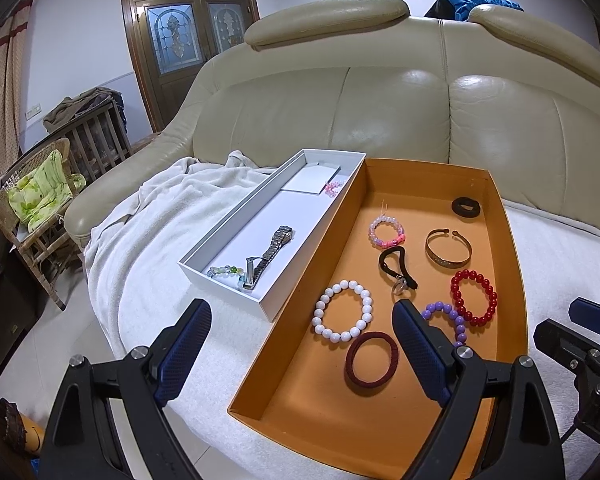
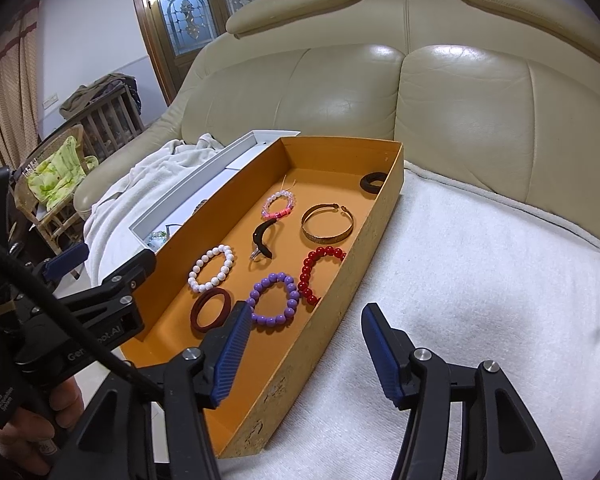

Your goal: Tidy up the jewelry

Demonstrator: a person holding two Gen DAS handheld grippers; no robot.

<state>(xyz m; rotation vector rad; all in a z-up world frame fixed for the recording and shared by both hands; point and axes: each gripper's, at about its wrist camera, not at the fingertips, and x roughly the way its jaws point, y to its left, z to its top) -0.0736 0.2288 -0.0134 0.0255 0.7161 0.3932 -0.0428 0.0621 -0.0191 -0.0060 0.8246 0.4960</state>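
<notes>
An orange box (image 1: 504,272) on the white towel holds loose jewelry: a white bead bracelet (image 1: 342,312), a maroon hair tie (image 1: 372,358), a purple bead bracelet (image 2: 274,300), a red bead bracelet (image 1: 474,298), a gold bangle (image 1: 448,248) and others. Beside it on the left, a white box (image 1: 228,236) contains a metal watch (image 1: 276,244) and a glass bead bracelet (image 1: 226,270). My left gripper (image 1: 302,306) hovers open over the orange box's near left wall. Over its near right wall my right gripper (image 2: 307,307) is open, holding nothing.
The boxes lie on a towel-covered seat (image 2: 480,280) of a beige leather sofa (image 1: 380,100). A wicker chair (image 1: 32,200) with a green cushion stands on the floor to the left. A hand (image 2: 28,432) grips the left tool's handle.
</notes>
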